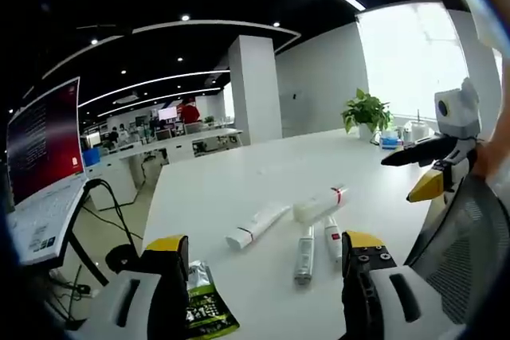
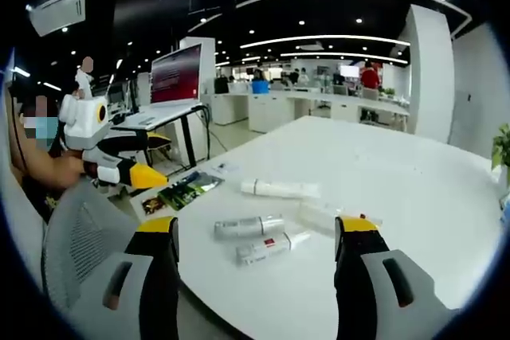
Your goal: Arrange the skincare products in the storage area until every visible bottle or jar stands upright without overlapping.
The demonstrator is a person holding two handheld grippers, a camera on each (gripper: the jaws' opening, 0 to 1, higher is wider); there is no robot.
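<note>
1. Open-plan office surrounds us: dark ceiling with strip lights, a white pillar (image 1: 255,85), a bright window (image 1: 410,53) and desks farther back.
2. We work at a long white table (image 1: 231,181). A potted plant (image 1: 365,113) stands at its far end, near the window.
3. Four skincare products lie flat on the table, none upright. None overlaps another that we can see.
4. In the left gripper view, a white tube (image 1: 256,225) with a red band lies to the left, tilted.
5. Just beside it lies a wider pale tube (image 1: 319,205) with a red mark near its cap.
6. Nearer to us lie a silver bottle (image 1: 304,254) and a small white bottle (image 1: 332,240) with a red label, side by side.
7. In the right gripper view, the white tube (image 2: 279,189) lies farthest, the pale tube (image 2: 323,216) to the right, the silver bottle (image 2: 249,227) and small white bottle (image 2: 267,250) nearest.
8. A green sachet (image 1: 203,304) lies at the table's near edge; in the right gripper view we see it (image 2: 179,193) among flat packets by the table corner.
9. Our left gripper (image 1: 267,264) hangs above the table, jaws spread wide, grasping nothing. It also appears at the left of the right gripper view (image 2: 119,166).
10. Our right gripper (image 2: 255,232) is likewise spread wide and empty. It enters the left gripper view (image 1: 422,169) from the right, held in the air.
11. A mesh chair back (image 2: 88,248) sits close to us. A red screen (image 1: 44,141) stands on a side desk.
</note>
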